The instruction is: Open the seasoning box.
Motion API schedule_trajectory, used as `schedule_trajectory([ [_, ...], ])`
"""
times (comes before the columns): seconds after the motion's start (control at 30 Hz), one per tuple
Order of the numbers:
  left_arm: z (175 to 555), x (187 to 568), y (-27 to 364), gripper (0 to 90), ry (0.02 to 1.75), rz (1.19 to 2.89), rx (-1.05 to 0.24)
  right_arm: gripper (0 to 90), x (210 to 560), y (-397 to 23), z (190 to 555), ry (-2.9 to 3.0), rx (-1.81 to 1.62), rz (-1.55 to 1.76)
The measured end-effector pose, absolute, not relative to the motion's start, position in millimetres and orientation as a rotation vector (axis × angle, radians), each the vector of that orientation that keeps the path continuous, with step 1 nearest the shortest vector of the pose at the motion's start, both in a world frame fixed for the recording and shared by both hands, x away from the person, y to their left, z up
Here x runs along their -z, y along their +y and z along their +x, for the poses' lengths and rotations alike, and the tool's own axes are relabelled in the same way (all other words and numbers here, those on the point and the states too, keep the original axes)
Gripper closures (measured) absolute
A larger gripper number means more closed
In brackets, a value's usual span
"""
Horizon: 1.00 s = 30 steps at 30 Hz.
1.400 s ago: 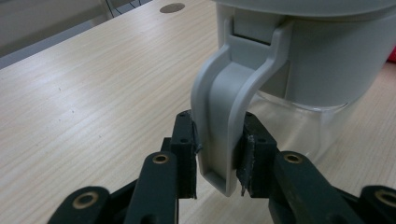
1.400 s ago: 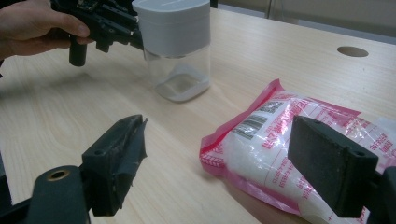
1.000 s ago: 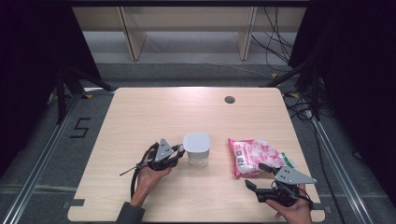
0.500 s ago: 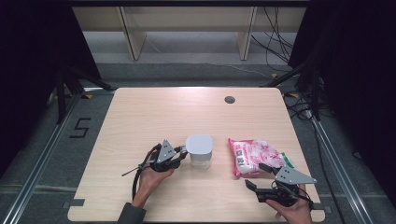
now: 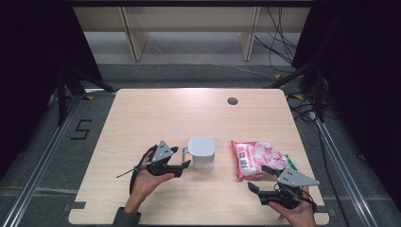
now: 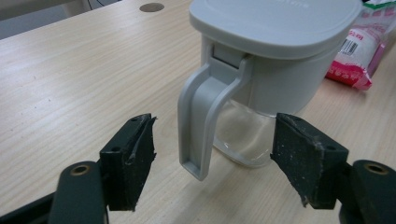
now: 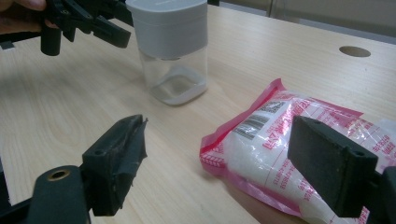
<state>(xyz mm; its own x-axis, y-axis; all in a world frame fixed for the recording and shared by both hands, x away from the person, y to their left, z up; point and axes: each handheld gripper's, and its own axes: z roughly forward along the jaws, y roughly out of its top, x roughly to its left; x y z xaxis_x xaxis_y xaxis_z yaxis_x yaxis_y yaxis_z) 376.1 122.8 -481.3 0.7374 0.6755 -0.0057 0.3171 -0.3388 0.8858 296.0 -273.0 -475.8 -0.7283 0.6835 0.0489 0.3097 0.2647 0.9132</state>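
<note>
Left gripper [image 5: 181, 166] low and left of centre in the high view, jaws just opened wide, pads clear of the jug's handle [image 6: 198, 126], which stands between them untouched. Jug [image 5: 202, 153] upright on the wooden surface [image 5: 156, 113] near the middle of the high view: grey lid, grey upper half, clear lower half. In the left gripper view, handle dead centre, one pad at lower left, the other at lower right, each with a gap to the handle. Right gripper [image 5: 259, 178] in the lower right of the high view, jaws wide, nothing held. Pink-edged bag [image 5: 255, 158] flat on the surface, just right of the jug, apart from it. In the right gripper view, bag [image 7: 285, 154] lower right, partly behind the right pad; jug [image 7: 170, 51] upper centre.
</note>
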Motion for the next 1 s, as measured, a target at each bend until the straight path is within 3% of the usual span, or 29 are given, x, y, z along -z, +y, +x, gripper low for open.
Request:
schedule_trajectory([
  [0.13,373,473,126,26.5,0.766,1.933,-0.46,21.4,476,-273,298,2.173,-1.423,0.862],
  [0.43,366,455,127,32.7,0.739,1.882,-0.487,20.8,477,-272,298,2.181,-1.433,0.877],
  [0.6,364,452,129,53.6,0.74,1.814,-0.497,20.7,476,-272,297,2.186,-1.433,0.903],
  [0.73,365,449,130,76.4,0.718,1.781,-0.536,20.7,477,-272,297,2.195,-1.442,0.91],
  [0.83,366,448,131,83.8,0.708,1.768,-0.563,20.7,476,-272,297,2.192,-1.43,0.919],
  [1.0,372,451,126,88.9,0.709,1.755,-0.539,20.7,477,-271,298,2.193,-1.436,0.902],
])
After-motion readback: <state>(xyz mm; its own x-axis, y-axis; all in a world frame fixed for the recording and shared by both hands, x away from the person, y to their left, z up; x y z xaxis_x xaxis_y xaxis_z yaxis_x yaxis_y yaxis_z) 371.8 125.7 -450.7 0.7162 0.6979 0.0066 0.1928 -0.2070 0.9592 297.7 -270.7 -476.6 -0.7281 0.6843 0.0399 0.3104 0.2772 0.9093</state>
